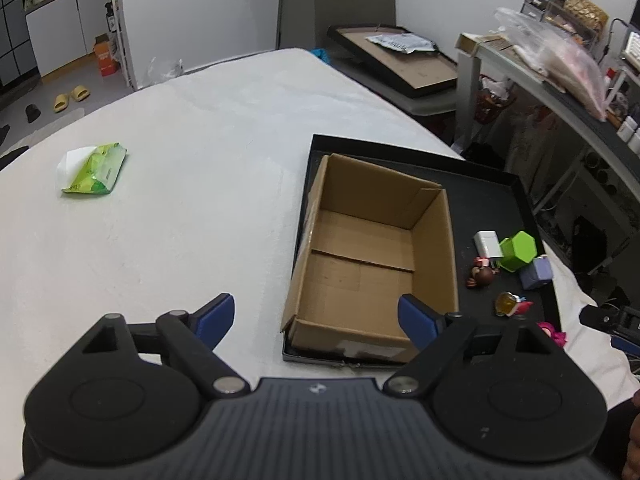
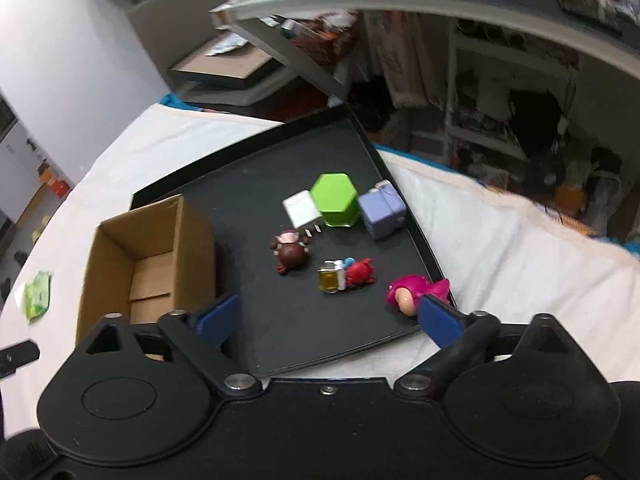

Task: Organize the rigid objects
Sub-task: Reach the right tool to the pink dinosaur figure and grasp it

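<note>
White cloth (image 1: 192, 168) covers the table, and a messy shelf (image 2: 460, 4) stands behind it. On the cloth sits a black tray (image 1: 500, 200). A brown box (image 1: 368, 248) stands in the left part of the tray. The box is open at the top and has nothing in it.

All the small things lie on the tray floor, to the right of the box. A white block (image 2: 301, 209), a green pot (image 2: 335, 199) and a purple cube (image 2: 382, 209) stand in a row at the back, touching each other. The green pot is in the middle. A brown toy (image 2: 291, 254) lies just in front of the white block. Near it, more to the right, lies a little yellow jar (image 2: 330, 282) with a red crab toy (image 2: 360, 272) touching it. A pink toy (image 2: 412, 290) lies at the tray's right edge, near the front corner.

Far to the left, a green packet (image 1: 94, 170) lies alone on the cloth, well apart from the tray.

The left gripper (image 1: 316, 320) hangs over the front edge of the box. Its blue fingers are spread wide and hold nothing. The right gripper (image 2: 328, 316) hangs over the front of the tray. Its fingers are spread wide too, with nothing between them. One blue fingertip (image 2: 438, 318) is just beside the pink toy. I cannot tell if it touches.
</note>
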A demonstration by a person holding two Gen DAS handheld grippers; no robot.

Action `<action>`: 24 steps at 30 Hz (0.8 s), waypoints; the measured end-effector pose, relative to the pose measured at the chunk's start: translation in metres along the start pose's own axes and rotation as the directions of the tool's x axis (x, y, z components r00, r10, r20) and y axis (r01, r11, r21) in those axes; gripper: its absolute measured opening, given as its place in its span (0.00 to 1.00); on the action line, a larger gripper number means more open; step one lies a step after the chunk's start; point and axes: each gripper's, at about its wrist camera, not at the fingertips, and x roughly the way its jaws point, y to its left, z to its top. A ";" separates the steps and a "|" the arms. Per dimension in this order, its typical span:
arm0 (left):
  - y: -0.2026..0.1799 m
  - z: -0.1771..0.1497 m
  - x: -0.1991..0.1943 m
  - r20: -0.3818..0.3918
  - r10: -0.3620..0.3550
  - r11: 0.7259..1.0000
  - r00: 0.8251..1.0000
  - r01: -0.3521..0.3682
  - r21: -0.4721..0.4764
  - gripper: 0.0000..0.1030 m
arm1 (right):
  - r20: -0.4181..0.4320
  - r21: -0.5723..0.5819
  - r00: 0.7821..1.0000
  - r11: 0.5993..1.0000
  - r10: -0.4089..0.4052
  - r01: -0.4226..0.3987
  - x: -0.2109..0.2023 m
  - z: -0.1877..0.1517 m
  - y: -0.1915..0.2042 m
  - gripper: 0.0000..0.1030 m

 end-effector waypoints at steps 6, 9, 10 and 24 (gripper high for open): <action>-0.002 0.008 0.021 -0.022 0.013 1.000 1.000 -0.013 0.016 0.83 | -0.036 0.147 0.999 0.989 0.007 -0.002 0.025 0.015 -0.027 0.88; -0.001 0.010 0.033 -0.050 0.024 0.999 0.998 -0.023 0.028 0.78 | -0.052 0.223 0.999 0.975 0.001 0.011 0.037 0.017 -0.040 0.88; 0.000 0.010 0.037 -0.057 0.031 0.999 0.998 -0.029 0.029 0.76 | -0.067 0.248 0.998 0.969 -0.004 0.020 0.043 0.016 -0.044 0.88; 0.007 0.014 0.084 -0.137 0.038 0.999 0.990 -0.040 -0.015 0.59 | -0.159 0.404 0.987 0.912 -0.010 0.075 0.077 0.013 -0.079 0.88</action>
